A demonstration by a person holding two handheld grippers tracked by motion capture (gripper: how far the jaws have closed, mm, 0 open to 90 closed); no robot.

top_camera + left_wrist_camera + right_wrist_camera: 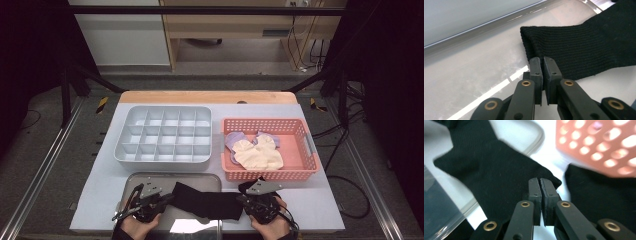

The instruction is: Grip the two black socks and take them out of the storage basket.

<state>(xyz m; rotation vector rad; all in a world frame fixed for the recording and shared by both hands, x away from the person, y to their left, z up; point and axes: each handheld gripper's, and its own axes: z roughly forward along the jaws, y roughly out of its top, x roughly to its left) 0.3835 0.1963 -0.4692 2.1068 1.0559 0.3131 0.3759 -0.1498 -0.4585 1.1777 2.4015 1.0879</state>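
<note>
- Black knit sock (206,201) lies stretched across the near edge of the tabletop (100,190) in the high view, its left part over a shallow metal tray (150,178) and its right end reaching past the tray's right rim
- Left tongs (167,198) meet the sock's left end, with the person's left hand (137,225) coming in from the bottom edge; right tongs (242,200) meet the sock's right end, with the right hand (270,226) behind them
- Beyond the tray sits a grey divided organiser (165,134) with many small compartments, and just to its right a pink perforated basket (270,148) holding a cream sock (257,155) on top of a lilac one (234,141)
- Ribbed black fabric of the sock (579,50) fills the upper right of the left gripper view, lying on the pale shiny floor of the tray (474,75); the left tongs (541,61) are pressed together on the sock's near edge close to its cuff corner, pinching the fabric between them
- Smooth black sock (494,175) spreads across the left and middle of the right gripper view, part of it over the rim of the tray (537,140); the right tongs (540,182) are closed tight on a pointed end of the fabric
- Blurred pink basket (599,145) stands at the upper right of that view, and more black cloth (599,197) lies below it, apart from the pinched end by a strip of white tabletop (554,157)
</note>
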